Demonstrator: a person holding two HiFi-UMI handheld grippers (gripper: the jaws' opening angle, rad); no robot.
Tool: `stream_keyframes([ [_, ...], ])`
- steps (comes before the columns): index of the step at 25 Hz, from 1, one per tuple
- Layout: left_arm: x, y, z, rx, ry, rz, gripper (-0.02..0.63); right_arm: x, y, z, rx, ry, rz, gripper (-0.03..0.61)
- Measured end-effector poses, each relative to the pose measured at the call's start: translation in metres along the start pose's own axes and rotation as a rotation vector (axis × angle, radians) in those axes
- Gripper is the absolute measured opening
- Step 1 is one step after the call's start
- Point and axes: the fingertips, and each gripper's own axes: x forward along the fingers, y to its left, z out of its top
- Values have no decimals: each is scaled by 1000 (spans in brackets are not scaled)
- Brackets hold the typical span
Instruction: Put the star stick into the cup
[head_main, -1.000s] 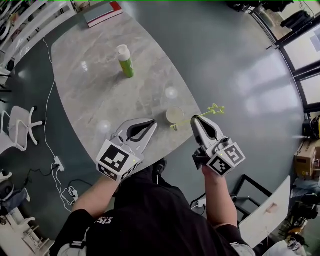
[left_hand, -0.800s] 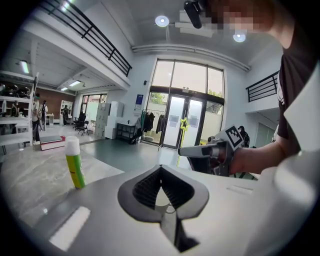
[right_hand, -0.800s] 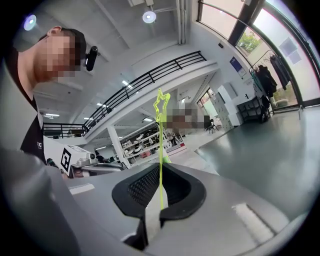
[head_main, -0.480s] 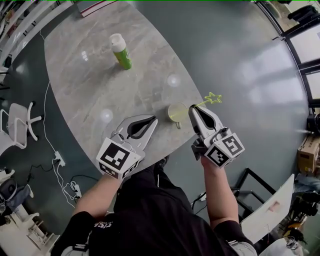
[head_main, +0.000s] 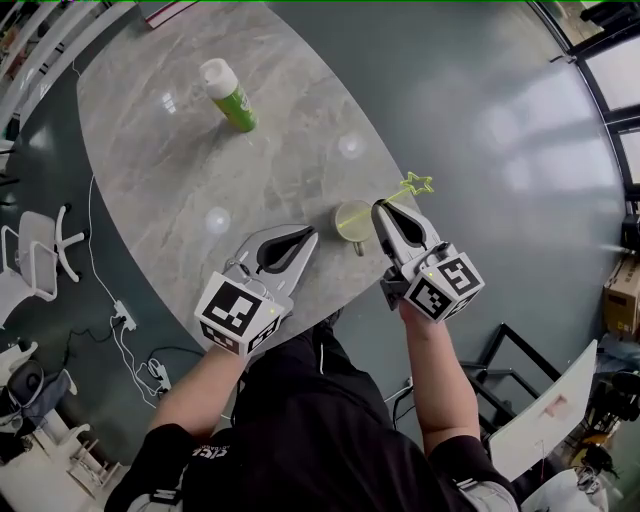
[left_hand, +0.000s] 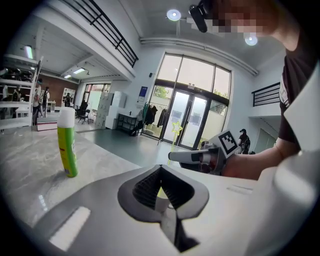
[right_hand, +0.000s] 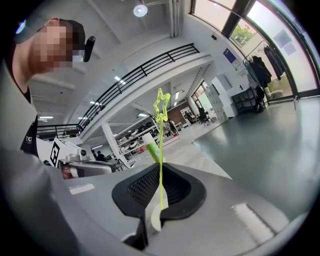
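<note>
Right gripper (head_main: 381, 210) shifted closer, now just beside the cup (head_main: 351, 222), clamped on the star stick (head_main: 416, 184); stick not in yet. My left gripper (head_main: 290, 243) is closed, empty.

Lower end of star stick (head_main: 411, 187) behind right tongs (head_main: 380, 209)

Brightness: bright, even daylight in every view.
Sources: tall windows (left_hand: 195, 85) and round ceiling lamps (left_hand: 173, 14).
Glare: pale lamp spots on the desk (head_main: 300, 150); broad sheen across the floor (head_main: 520, 130).
Shadows: soft, faint at the foot of the bottle (left_hand: 66, 145).
Distortion: strong fisheye bending; black corners in both gripper views.
Focus: star stick (right_hand: 161, 150) crisp against the hall.
</note>
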Motion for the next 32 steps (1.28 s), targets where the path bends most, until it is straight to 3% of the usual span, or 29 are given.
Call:
stream_keyframes([
  [9,11,9,-8,-9,14,0,3,14,-33,-35,42,51,-59,30],
  [21,9,8,-6,-13,9,12,3,22,-34,-54,39,133,-50,35],
  [32,5,1,-2,-17,-10,17,3,8,-47,-61,52,187,-104,170],
])
